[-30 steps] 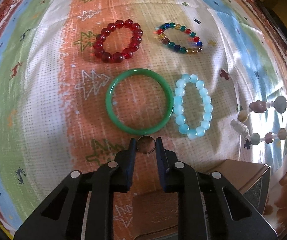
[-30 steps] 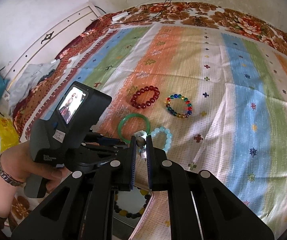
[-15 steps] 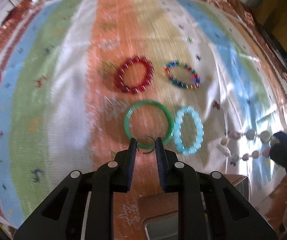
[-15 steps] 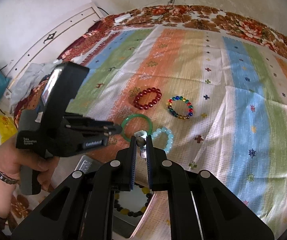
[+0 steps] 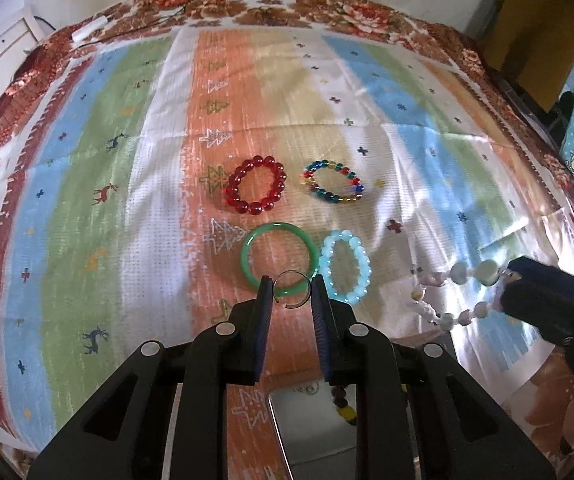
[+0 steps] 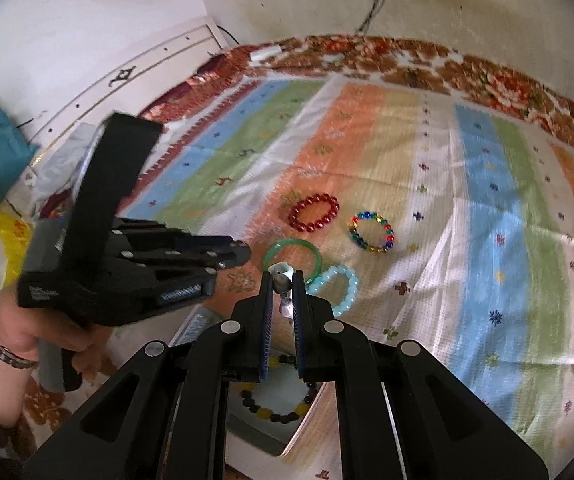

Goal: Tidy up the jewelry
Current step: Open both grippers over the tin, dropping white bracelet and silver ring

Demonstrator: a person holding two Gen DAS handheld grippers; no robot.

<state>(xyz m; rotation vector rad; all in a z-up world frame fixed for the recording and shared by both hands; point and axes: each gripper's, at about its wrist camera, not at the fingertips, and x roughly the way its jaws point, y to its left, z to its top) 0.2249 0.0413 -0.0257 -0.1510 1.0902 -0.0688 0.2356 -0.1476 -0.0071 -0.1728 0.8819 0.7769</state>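
Note:
My left gripper (image 5: 290, 292) is shut on a thin metal ring (image 5: 293, 289) and holds it above the striped cloth. My right gripper (image 6: 283, 282) is shut on a pale pink-and-white bead bracelet (image 6: 282, 280), which also hangs at the right in the left wrist view (image 5: 453, 292). On the cloth lie a red bead bracelet (image 5: 255, 189), a multicolour bead bracelet (image 5: 333, 187), a green bangle (image 5: 277, 260) and a light-blue bead bracelet (image 5: 345, 266). They show in the right wrist view too, the red bead bracelet (image 6: 314, 213) farthest.
An open box (image 6: 271, 420) with a dark-and-yellow bead bracelet (image 6: 275, 408) sits below both grippers at the near edge. The striped cloth (image 5: 127, 200) covers a bed with a floral border. A white wall and cables are behind.
My left gripper has risen and drawn back from the cloth with the ring in it. My right gripper has also lifted a little, keeping the pale bracelet.

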